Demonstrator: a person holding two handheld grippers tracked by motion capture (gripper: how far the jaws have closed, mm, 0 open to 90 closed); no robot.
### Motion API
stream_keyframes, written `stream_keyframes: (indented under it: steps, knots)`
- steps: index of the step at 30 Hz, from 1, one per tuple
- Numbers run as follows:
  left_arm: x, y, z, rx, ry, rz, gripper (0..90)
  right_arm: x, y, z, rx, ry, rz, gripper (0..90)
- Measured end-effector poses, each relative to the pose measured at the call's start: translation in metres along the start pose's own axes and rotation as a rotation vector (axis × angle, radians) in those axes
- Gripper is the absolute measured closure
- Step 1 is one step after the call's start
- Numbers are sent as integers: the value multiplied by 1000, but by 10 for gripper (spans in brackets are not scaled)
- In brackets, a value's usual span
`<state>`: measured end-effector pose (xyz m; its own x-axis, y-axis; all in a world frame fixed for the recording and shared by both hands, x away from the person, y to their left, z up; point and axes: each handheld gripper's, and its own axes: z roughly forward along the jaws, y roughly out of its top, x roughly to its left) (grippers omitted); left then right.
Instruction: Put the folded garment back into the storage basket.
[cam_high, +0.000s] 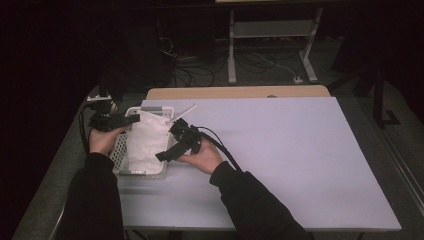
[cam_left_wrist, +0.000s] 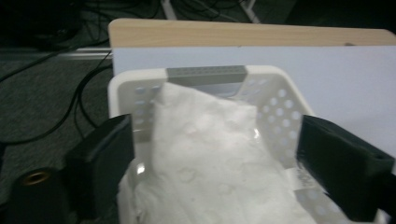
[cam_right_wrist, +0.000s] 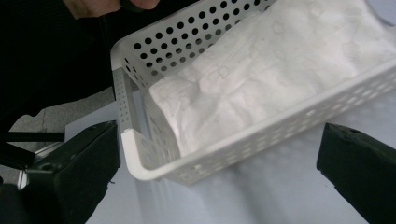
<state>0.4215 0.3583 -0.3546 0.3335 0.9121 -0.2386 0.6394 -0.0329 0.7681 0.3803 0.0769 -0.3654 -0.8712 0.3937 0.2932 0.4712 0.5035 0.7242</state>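
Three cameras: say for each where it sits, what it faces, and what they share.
High view: above the table, looking forward and down; forearms, both hands.
Left gripper view: on the left gripper, facing the basket lengthwise; open black fingers.
Right gripper view: on the right gripper, at the basket's corner; open fingers.
All share basket and white cloth.

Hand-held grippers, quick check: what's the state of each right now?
Left hand-held gripper: open, jaws wide on either side of the white cloth in the basket, holding nothing.
Right hand-held gripper: open, jaws apart beside the basket's corner, holding nothing.
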Motion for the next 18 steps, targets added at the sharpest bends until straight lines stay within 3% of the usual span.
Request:
stream_keyframes:
  steps: [2,3,7,14,18]
  knots:
    - [0,0,0,0,0,0,47,-2,-1,-3,-6,3,-2,0]
    - [-6,-1,-2,0,-16,22,0,-5,-3,-9,-14,5,4,0]
    - [-13,-4,-4,-2,-28,55,0,-12,-7,-21,-30,-5,17,0]
    - [-19,-7,-5,-19,-36,63,0,-24,-15,-40,-46,-20,41,0]
    - [-30,-9,-9,-66,-35,87,0,-32,-20,-50,-49,-44,49,0]
